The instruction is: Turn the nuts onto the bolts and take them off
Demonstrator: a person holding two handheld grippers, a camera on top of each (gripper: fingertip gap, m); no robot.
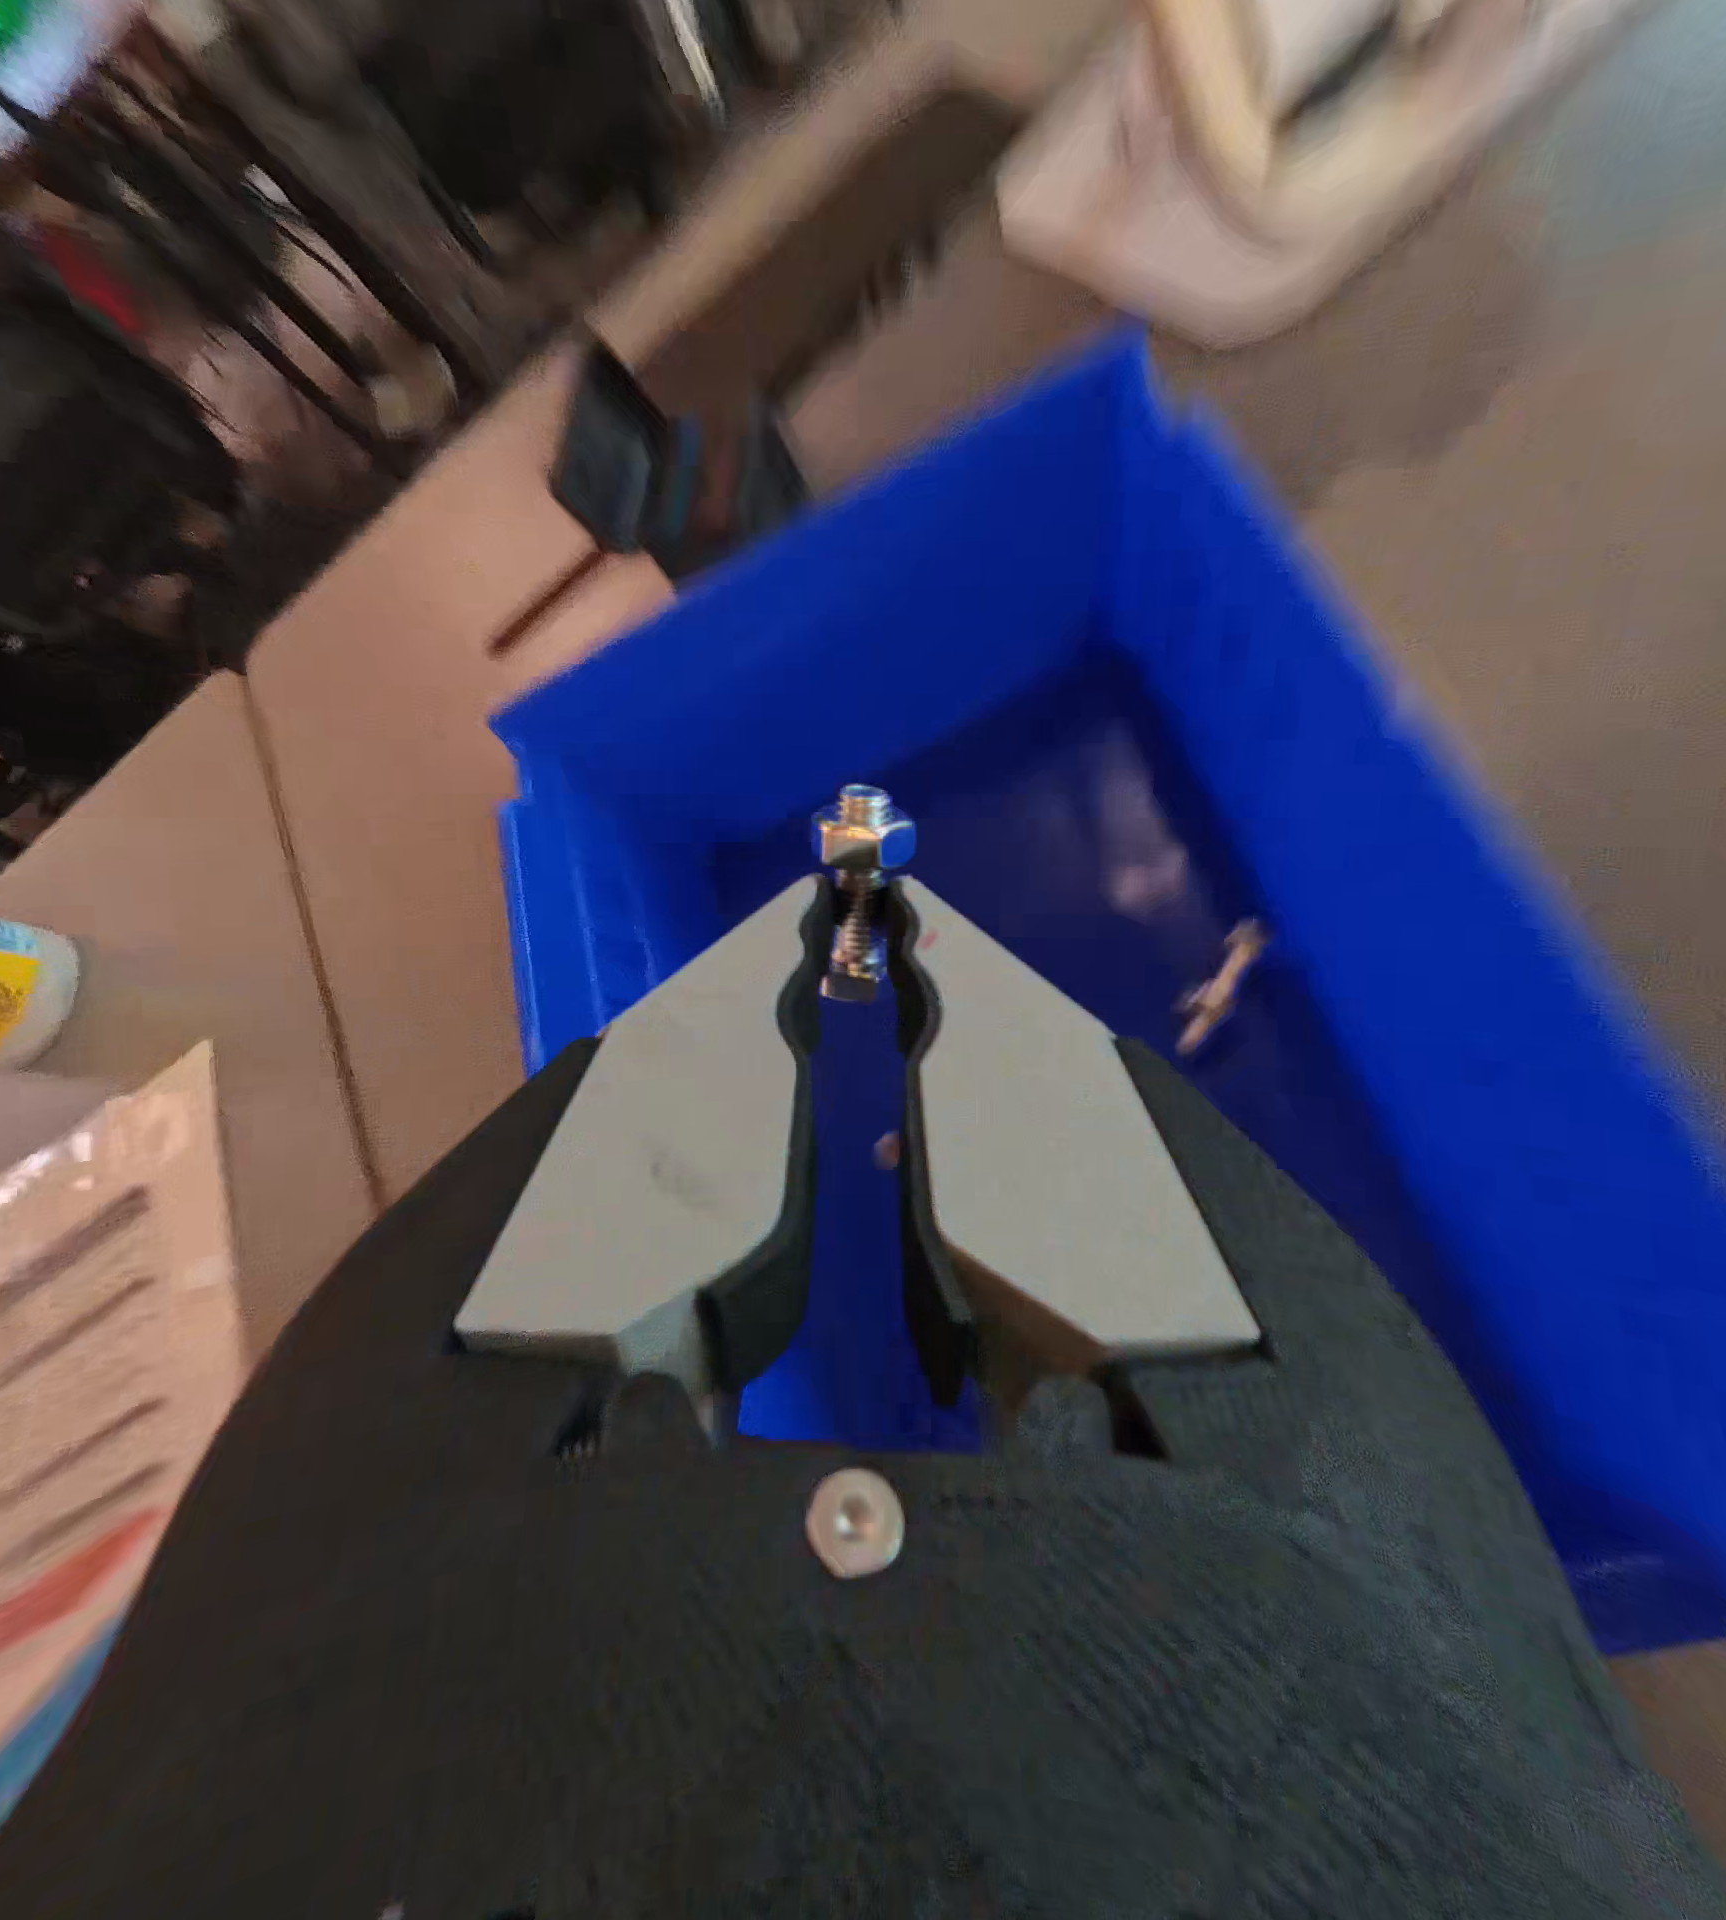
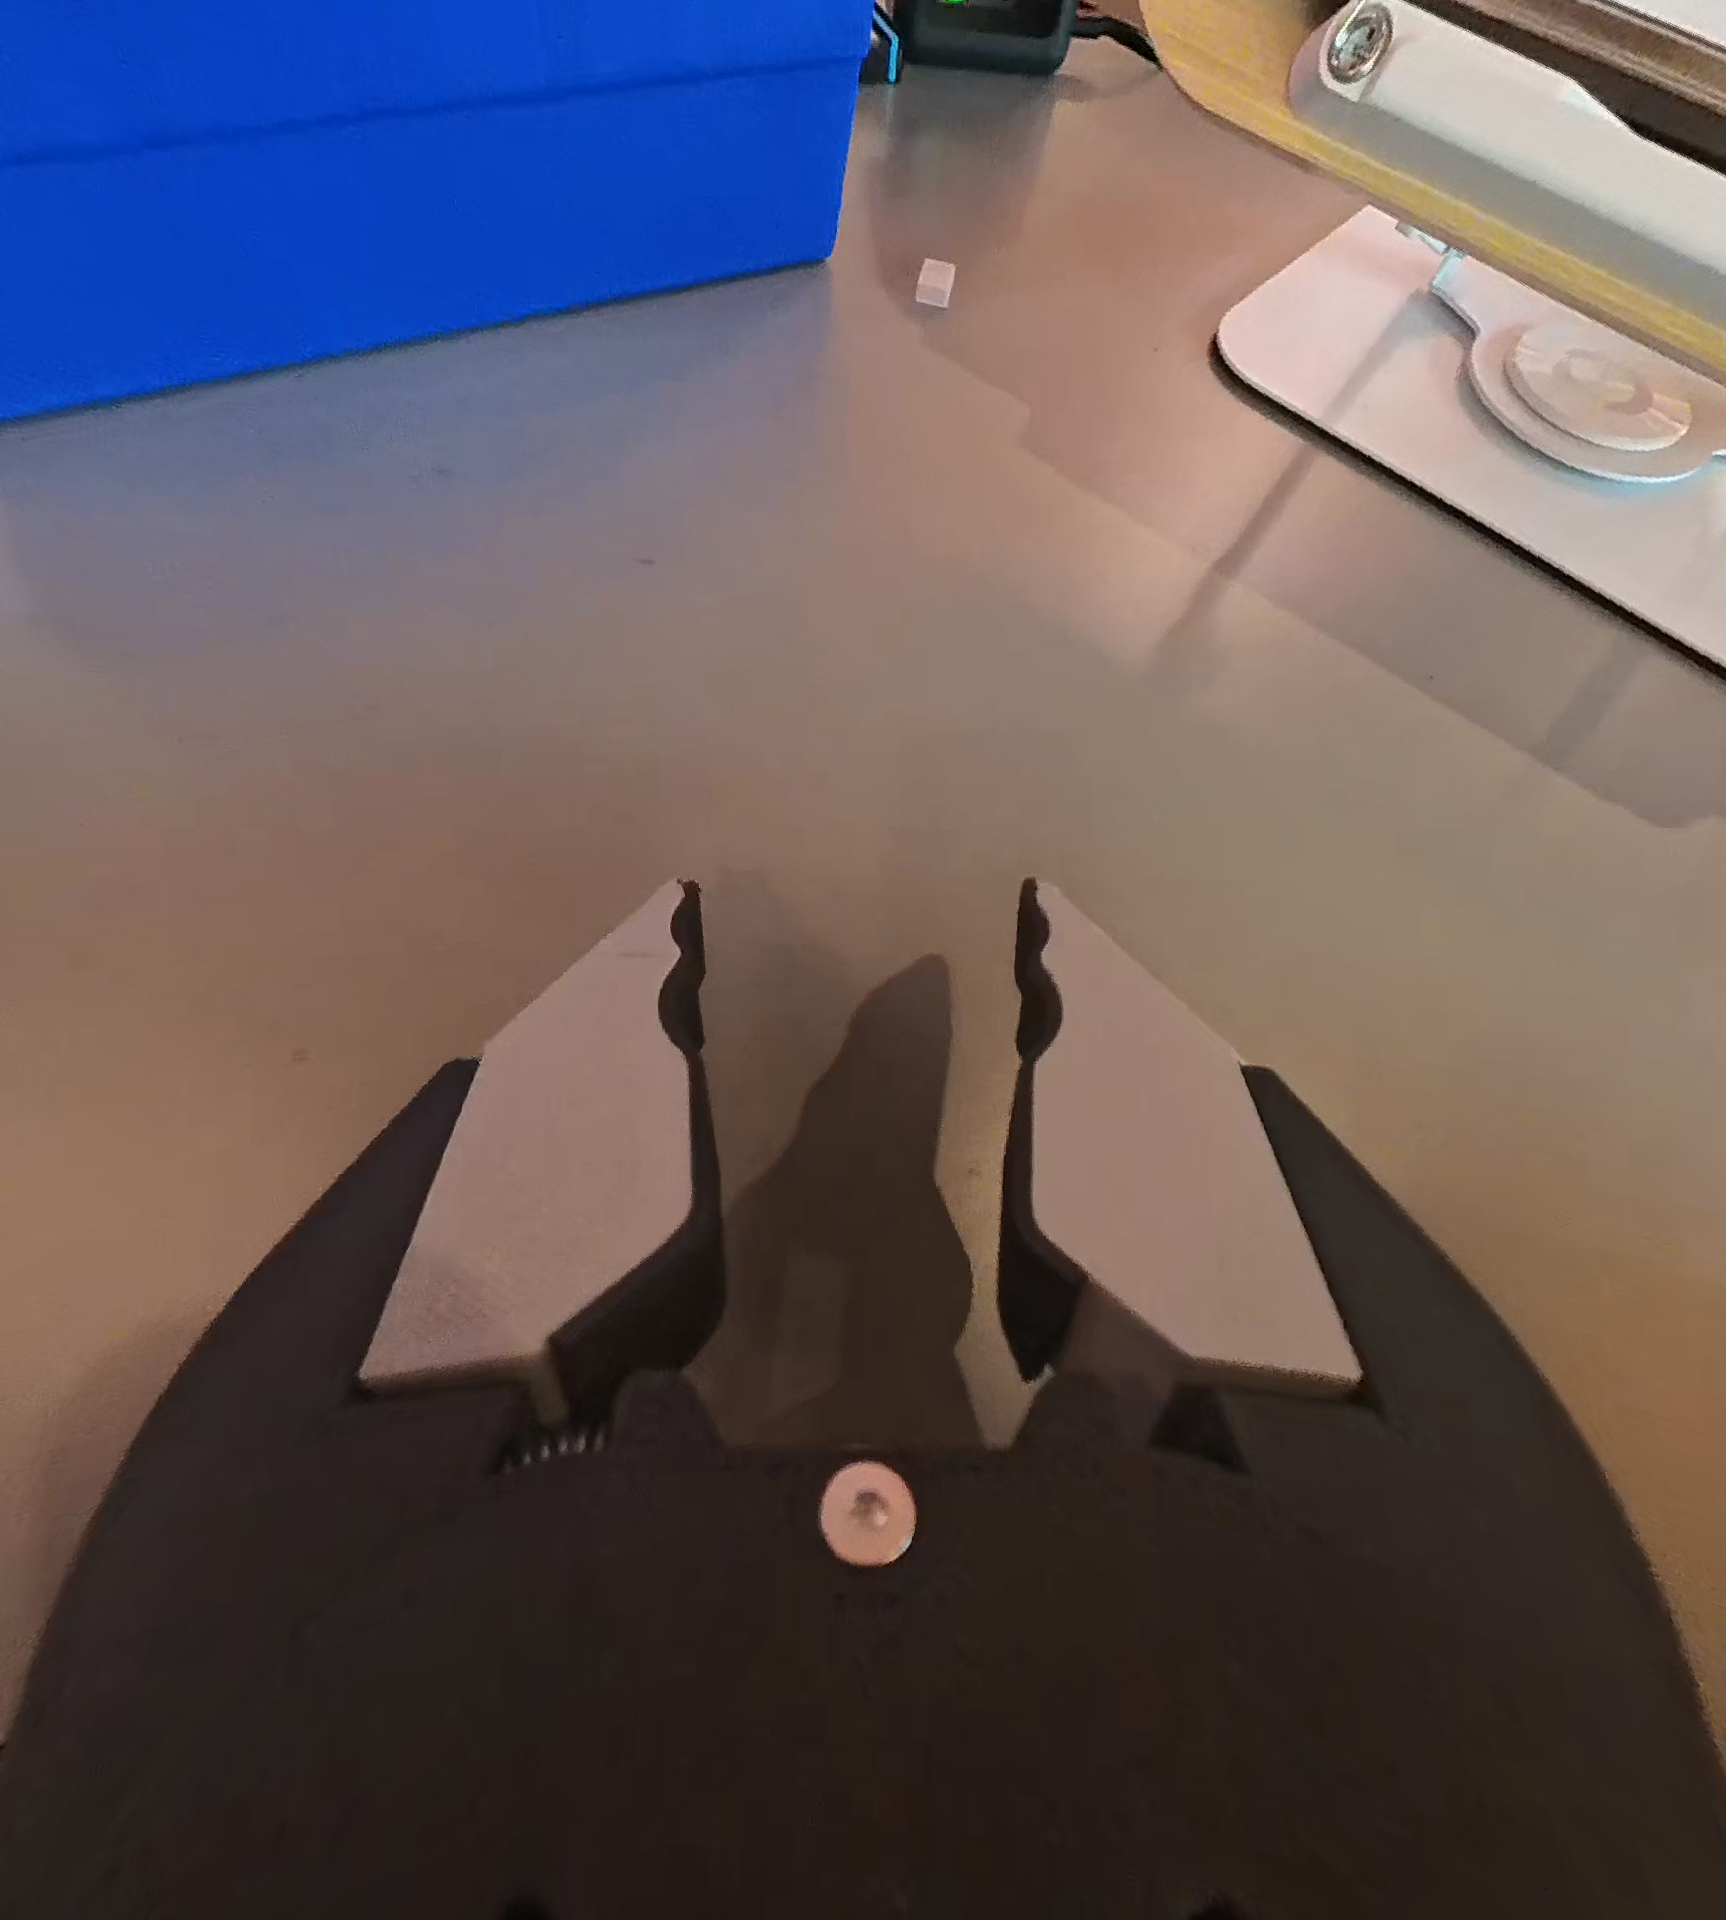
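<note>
My left gripper is shut on a small silver bolt, held by its threaded shank above the open blue bin. A silver hex nut sits on the bolt near its far end, just past the fingertips. Another bolt lies blurred on the bin floor. My right gripper is open and empty, low over the grey table. The blue bin's outer wall shows at the upper left of the right wrist view.
Cardboard boxes stand left of the bin, with a white packet nearer. A small white cube lies on the table beside the bin. A white stand base with a wooden arm sits at the right. Tip to tip, the grippers are about 35 centimeters apart.
</note>
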